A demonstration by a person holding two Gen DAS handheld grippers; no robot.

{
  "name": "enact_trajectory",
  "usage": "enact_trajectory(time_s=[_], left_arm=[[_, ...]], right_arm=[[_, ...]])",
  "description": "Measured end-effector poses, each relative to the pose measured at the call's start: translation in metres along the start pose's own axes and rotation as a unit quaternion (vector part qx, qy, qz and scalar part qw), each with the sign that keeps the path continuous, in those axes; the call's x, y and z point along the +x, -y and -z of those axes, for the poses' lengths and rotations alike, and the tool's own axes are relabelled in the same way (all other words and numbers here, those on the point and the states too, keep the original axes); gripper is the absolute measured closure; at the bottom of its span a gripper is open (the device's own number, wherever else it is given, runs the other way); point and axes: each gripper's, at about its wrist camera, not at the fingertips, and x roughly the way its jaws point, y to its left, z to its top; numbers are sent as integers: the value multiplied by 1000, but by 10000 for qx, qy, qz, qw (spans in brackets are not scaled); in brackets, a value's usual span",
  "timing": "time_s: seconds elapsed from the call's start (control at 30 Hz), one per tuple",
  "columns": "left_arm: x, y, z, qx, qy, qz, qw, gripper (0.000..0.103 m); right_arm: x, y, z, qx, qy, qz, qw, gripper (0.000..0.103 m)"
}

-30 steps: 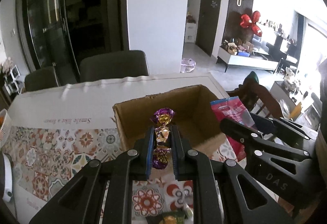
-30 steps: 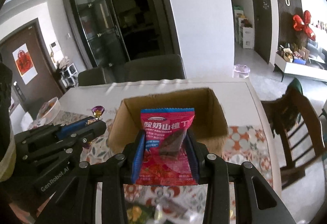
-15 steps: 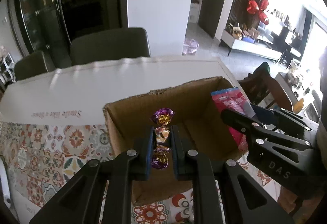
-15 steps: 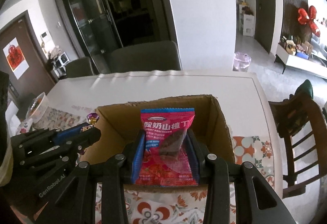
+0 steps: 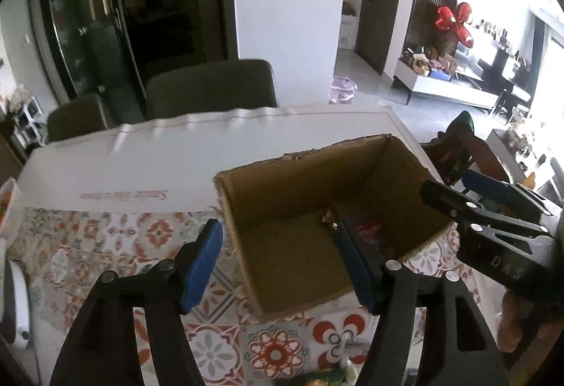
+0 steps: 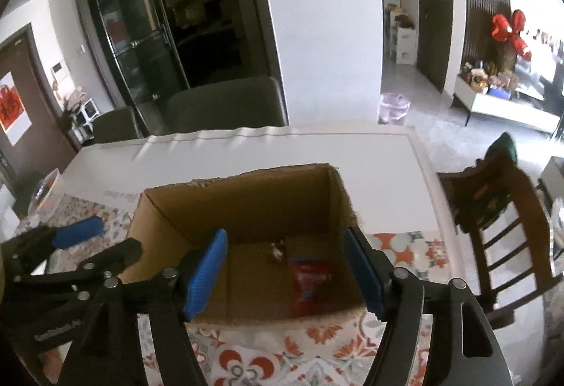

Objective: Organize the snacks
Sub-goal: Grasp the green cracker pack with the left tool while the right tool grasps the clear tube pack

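An open cardboard box [image 5: 282, 195] [image 6: 246, 199] stands on the patterned tablecloth. On its floor lie a red snack packet [image 6: 312, 282] [image 5: 368, 227] and a small wrapped candy [image 6: 277, 250] [image 5: 327, 217]. My left gripper [image 5: 278, 259] is open and empty, its fingers straddling the box's near left wall. My right gripper [image 6: 287, 275] is open and empty, held over the box's near edge above the packet. The right gripper also shows at the right in the left wrist view [image 5: 490, 227], and the left gripper at the left in the right wrist view [image 6: 77, 252].
The white table [image 5: 141, 160] reaches back to grey chairs [image 5: 211, 86]. A wooden chair [image 6: 493, 220] stands at the table's right. A bowl [image 6: 46, 192] sits at the far left. Snack wrappers [image 5: 324, 379] lie at the near edge.
Both grippers opened over the box. The purple wrapped candy left my left gripper and the red packet left my right gripper; both now lie inside the box.
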Motion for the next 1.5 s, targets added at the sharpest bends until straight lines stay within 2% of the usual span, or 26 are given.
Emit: enact_trajectory(time_s=[0.3, 0.6, 0.83, 1.07, 1.37, 1.5], left_arm=[[-50, -1, 36, 155, 183, -54, 9997, 32], [-69, 1, 88, 250, -55, -75, 9996, 32], [-61, 13, 130, 233, -491, 32, 9985, 32], [-38, 24, 165, 181, -988, 192, 9948, 32], [8, 36, 199, -75, -1851, 437, 9817, 32], [27, 39, 209, -205, -2114, 374, 9765, 32]], right_arm=[[-53, -8, 33, 145, 178, 126, 9997, 34], [-77, -21, 73, -257, 177, 307, 9990, 34], [-73, -19, 110, -484, -212, 206, 9984, 34], [-46, -14, 145, -847, -939, 40, 9920, 34], [-6, -9, 172, -1359, -1616, -250, 9771, 34], [13, -7, 178, -1520, -1872, -387, 9697, 34]])
